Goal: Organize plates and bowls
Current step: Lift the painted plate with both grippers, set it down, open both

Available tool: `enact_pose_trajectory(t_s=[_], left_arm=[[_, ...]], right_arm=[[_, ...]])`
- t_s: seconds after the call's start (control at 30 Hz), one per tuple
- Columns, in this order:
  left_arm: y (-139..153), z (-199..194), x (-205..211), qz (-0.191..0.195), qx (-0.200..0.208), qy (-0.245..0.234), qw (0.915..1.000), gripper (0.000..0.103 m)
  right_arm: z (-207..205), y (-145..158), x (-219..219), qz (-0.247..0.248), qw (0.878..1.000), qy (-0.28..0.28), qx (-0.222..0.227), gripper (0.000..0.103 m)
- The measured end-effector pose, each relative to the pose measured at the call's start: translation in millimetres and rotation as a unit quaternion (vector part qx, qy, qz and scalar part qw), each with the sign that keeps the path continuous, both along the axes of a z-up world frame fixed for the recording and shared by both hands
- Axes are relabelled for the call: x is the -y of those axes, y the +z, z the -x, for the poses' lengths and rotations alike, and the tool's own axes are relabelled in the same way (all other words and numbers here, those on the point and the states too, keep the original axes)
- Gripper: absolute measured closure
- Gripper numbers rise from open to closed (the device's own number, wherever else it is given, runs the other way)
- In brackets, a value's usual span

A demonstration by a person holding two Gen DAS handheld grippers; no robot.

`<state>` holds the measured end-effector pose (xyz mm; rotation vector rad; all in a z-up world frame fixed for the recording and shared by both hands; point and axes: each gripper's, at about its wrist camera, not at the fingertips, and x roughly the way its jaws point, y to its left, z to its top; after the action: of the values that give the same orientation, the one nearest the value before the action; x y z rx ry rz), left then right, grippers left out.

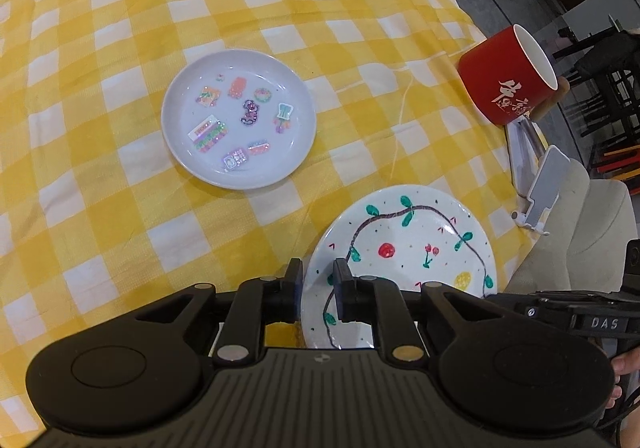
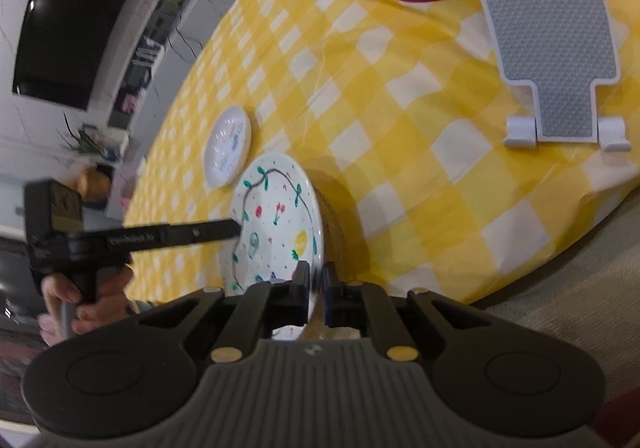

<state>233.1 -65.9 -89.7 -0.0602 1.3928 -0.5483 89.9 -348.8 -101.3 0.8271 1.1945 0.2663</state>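
The right hand-held gripper (image 2: 315, 280) is clenched on the near rim of the painted plate (image 2: 280, 215), lifting that edge off the yellow-checked table (image 2: 400, 95). The left hand-held gripper (image 1: 316, 280) sits at the plate's nine-o'clock edge with the rim between its fingers (image 1: 294, 280), the jaws slightly apart and not visibly pressing, so it reads as released. The sticker plate (image 1: 238, 119) lies flat at about eleven o'clock from the painted one, with the red cup (image 1: 506, 75) and a grey phone stand (image 1: 542, 187) at about one o'clock.
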Motion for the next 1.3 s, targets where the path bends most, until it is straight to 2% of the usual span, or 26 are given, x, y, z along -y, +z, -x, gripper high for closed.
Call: enact_pose_trajectory(t_s=[0.3,0.47,0.67,0.97,1.3], left_arm=[[8,9,8,-0.03,0.043,-0.014,0.9985,0.085],[14,13,8,-0.03,0.058,-0.02,0.9977,0.085],[18,16,7,-0.05,0.078,-0.016,0.9956,0.085],[24,20,8,-0.037,0.078,-0.025,0.996,0.085],[24,23,9,-0.046,0.08,-0.023,0.9954,0.085]], right_arm=[[-5,5,-24,0.057,0.997,0.046,0.02,0.097],[-1,3,-27,0.054,0.997,0.044,0.022,0.097],[-1,3,-35,0.069,0.995,0.066,0.025,0.094],[2,10,-46,0.119,0.99,0.073,0.034,0.093],[0,11,-46,0.133,0.988,0.07,0.04,0.093]])
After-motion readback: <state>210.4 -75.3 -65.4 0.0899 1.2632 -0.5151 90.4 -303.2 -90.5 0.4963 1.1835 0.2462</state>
